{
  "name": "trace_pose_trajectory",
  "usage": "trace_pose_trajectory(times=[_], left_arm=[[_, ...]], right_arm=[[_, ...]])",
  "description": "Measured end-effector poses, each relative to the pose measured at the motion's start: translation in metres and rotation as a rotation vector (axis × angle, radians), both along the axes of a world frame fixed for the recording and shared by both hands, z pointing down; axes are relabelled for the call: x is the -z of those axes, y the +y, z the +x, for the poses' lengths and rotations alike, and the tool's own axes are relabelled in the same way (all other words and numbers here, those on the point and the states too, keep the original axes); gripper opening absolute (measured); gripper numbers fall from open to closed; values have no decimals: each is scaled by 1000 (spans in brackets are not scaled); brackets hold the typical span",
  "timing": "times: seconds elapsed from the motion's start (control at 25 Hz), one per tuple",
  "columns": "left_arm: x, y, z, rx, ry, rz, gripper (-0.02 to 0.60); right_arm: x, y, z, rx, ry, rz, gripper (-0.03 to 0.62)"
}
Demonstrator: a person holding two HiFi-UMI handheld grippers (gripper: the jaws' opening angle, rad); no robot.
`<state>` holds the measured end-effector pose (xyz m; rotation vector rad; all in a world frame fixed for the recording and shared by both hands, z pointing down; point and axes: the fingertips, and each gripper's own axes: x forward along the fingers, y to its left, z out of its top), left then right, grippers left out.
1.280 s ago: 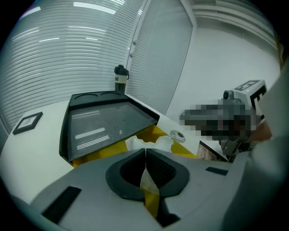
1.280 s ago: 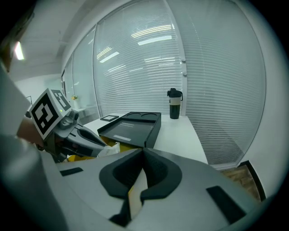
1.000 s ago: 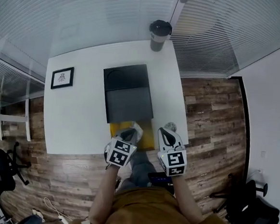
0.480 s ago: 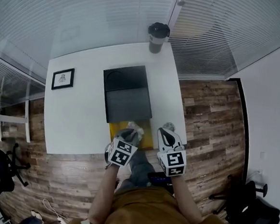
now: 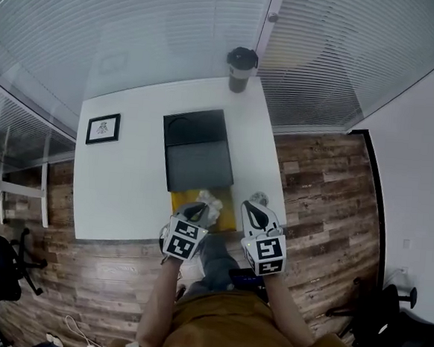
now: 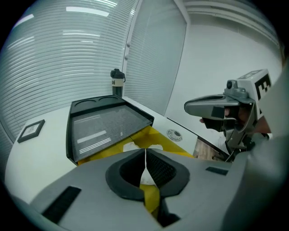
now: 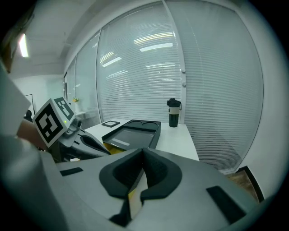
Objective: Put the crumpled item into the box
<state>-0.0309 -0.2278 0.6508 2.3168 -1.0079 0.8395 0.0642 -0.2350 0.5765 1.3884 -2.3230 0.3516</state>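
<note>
A crumpled white paper (image 5: pixel 210 201) sits at the tip of my left gripper (image 5: pixel 201 207), above the yellow box (image 5: pixel 229 216) at the table's front edge. In the left gripper view the jaws are shut (image 6: pixel 145 155), and the paper (image 6: pixel 131 146) shows just past them and in the slit between them. A black lid-like tray (image 5: pixel 196 149) covers the far part of the box. My right gripper (image 5: pixel 253 205) hovers beside the box on the right, shut (image 7: pixel 143 155), with nothing between its fingers.
A dark lidded cup (image 5: pixel 241 59) stands at the table's far edge. A framed picture (image 5: pixel 103 128) lies at the left. A small round object (image 5: pixel 259 198) rests near the right front corner. Window blinds run behind the white table (image 5: pixel 126 192); office chairs (image 5: pixel 5 257) stand on the wooden floor.
The head view has shifted slightly. Both grippers stay at the table's front edge, the left one still holding the paper over the yellow box.
</note>
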Motion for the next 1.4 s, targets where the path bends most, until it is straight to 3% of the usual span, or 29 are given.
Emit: trace_pose_trajectory(times=[0.28,0.52,0.68,1.16,1.4], left_arm=[[28,2,-14,63,17,69,25],[66,6,-27,113,55,192,25],[90,12,-35,162,119,234,25],[129,31,-46,230,204,337,24],[164,36,-54,253,279,431,25]], right_arm=[[18,7,-12,27,-18,45,12],[34,18,-20,48,-21,91,12],[48,25,-26,64,-21,129,12],[79,48,-32,83,-27,229,12],[93,53,-30,73,-27,258,12]])
